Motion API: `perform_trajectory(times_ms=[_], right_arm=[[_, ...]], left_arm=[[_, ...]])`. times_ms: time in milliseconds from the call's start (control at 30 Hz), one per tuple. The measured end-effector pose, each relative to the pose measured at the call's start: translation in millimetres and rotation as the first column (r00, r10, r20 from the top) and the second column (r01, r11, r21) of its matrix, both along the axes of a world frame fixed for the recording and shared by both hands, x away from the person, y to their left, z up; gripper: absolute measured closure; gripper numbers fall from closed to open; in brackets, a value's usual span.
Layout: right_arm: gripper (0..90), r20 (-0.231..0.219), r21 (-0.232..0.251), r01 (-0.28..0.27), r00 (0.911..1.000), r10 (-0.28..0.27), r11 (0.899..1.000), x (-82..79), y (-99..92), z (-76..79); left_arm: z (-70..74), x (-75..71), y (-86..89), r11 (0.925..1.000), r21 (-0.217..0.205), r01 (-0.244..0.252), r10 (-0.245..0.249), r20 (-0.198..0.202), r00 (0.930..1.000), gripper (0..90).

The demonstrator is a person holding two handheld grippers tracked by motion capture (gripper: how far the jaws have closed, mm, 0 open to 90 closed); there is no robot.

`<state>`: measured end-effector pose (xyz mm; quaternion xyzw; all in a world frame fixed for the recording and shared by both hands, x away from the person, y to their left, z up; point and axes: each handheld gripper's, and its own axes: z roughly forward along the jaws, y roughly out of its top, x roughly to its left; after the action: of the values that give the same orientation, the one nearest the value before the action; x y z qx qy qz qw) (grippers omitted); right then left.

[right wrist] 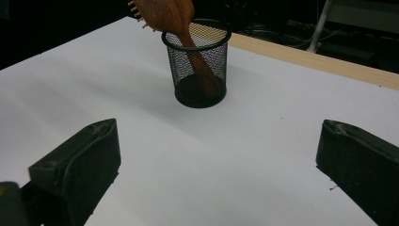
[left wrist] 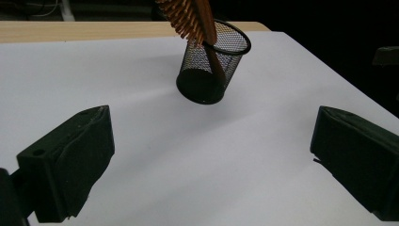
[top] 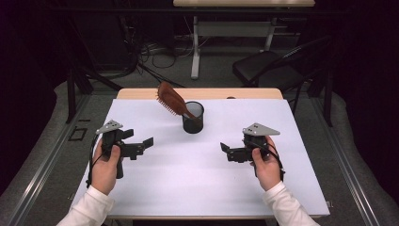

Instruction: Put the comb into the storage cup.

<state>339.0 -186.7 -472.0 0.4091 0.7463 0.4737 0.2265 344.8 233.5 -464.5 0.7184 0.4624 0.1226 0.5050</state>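
Both my claws gape wide, empty: left gripper, right gripper. Hairbrush stands handle-down in mesh cup, mid-table, ahead between them. Long axis leans up-left, head toward my left side; left looks nearer.

Looking along the left gripper, its two black jaws stand wide apart, one at the near left and one at the near right, with nothing between them but the white tabletop. Farther off sits a black mesh cup, tilted in this view. A brown hairbrush stands in it handle down, bristles facing left. Beyond, a wooden edge runs along the far side.
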Motion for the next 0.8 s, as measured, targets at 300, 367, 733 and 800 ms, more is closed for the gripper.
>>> perform_trajectory(times_ms=[300,367,733,800], right_arm=[[0.0,0.003,-0.019,0.011,0.9999,-0.011,1.000,-12.3,-12.0,-1.7],[0.0,0.002,-0.022,0.017,0.9999,-0.017,1.000,-15.4,-15.9,-2.3],[0.0,0.000,-0.021,0.048,0.9989,-0.048,0.999,-35.1,-40.3,-5.3],[0.0,0.000,-0.021,0.057,0.9984,-0.057,0.998,-38.4,-45.5,-6.6]], left_arm=[[-3.5,-9.8,3.9,1.0000,0.006,0.004,-0.004,0.006,1.0000,0.4],[-4.7,-11.3,4.9,1.0000,0.004,0.003,-0.003,0.008,1.0000,0.4],[-14.2,-16.9,7.4,1.0000,0.005,0.004,-0.004,0.000,1.0000,0.4],[-15.8,-18.0,7.2,0.9999,0.010,0.006,-0.006,-0.001,1.0000,0.4]])
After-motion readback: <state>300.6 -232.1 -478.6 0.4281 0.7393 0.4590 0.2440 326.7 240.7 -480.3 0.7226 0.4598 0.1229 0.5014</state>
